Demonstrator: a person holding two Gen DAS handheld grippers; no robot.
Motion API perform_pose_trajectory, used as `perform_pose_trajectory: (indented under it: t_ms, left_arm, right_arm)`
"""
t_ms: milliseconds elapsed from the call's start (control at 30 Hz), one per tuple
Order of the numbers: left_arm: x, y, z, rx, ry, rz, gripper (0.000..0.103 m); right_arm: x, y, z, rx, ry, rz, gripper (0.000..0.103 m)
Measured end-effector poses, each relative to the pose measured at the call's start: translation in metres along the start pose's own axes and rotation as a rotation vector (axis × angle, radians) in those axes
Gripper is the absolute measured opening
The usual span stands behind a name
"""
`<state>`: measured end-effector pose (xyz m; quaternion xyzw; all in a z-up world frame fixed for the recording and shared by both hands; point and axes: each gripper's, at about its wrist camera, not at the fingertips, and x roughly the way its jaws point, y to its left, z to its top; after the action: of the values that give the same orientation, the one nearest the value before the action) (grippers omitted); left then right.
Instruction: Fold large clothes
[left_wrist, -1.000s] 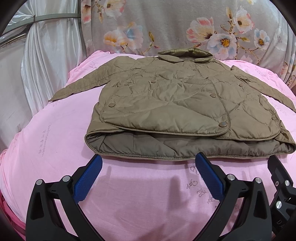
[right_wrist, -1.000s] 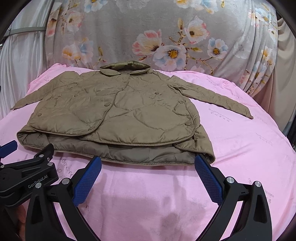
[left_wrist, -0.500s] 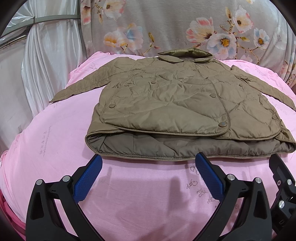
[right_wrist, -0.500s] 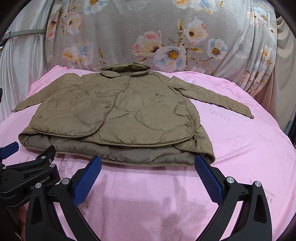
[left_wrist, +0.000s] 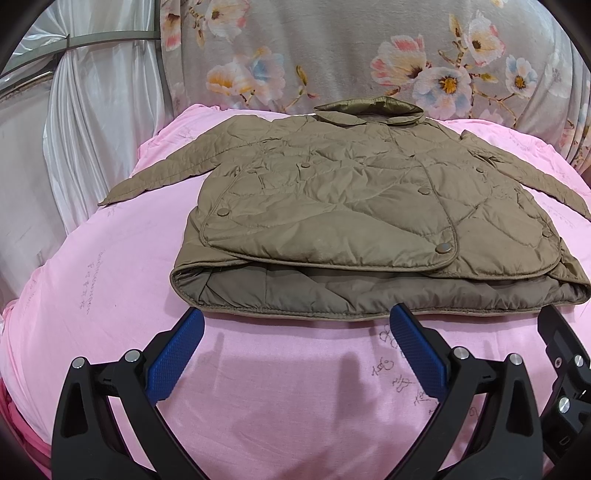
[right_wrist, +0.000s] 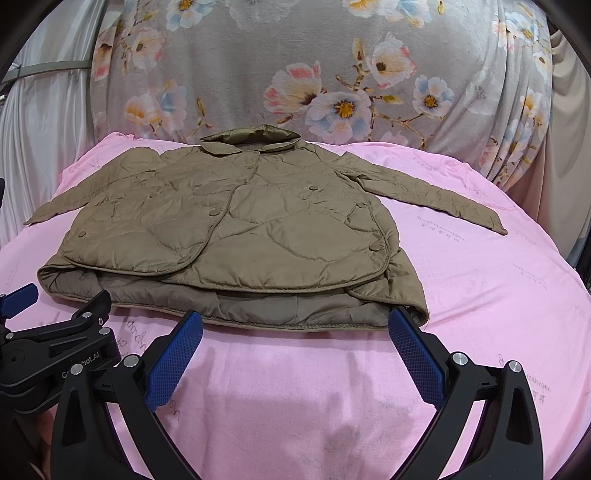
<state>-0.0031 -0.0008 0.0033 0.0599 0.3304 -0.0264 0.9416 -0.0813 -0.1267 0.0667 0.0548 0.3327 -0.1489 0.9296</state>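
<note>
An olive quilted jacket (left_wrist: 354, 206) lies flat and front-up on the pink sheet (left_wrist: 110, 295), its hem just ahead of both tools and its collar at the far end, by the floral cloth (right_wrist: 332, 66). The left gripper (left_wrist: 295, 317) hangs with its blue pads spread wide and empty, tips just short of the hem. The right gripper (right_wrist: 295, 321) is likewise spread and empty, its tips at the hem's edge, with one sleeve stretched out to either side.

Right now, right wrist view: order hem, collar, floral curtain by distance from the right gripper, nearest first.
From the right gripper:
1. Hem, just ahead of the open jaws.
2. Collar, far end of the jacket.
3. Floral curtain, behind the bed.
</note>
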Motion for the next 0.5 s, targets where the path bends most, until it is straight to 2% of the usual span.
perform_pose_trajectory:
  t_ms: [500]
  left_arm:
    - [-0.0004,-0.0005,-0.0001,0.001,-0.001,0.002,0.098]
  right_arm:
    - [-0.0001,-0.0012,-0.0006,0.002,-0.002,0.001,0.098]
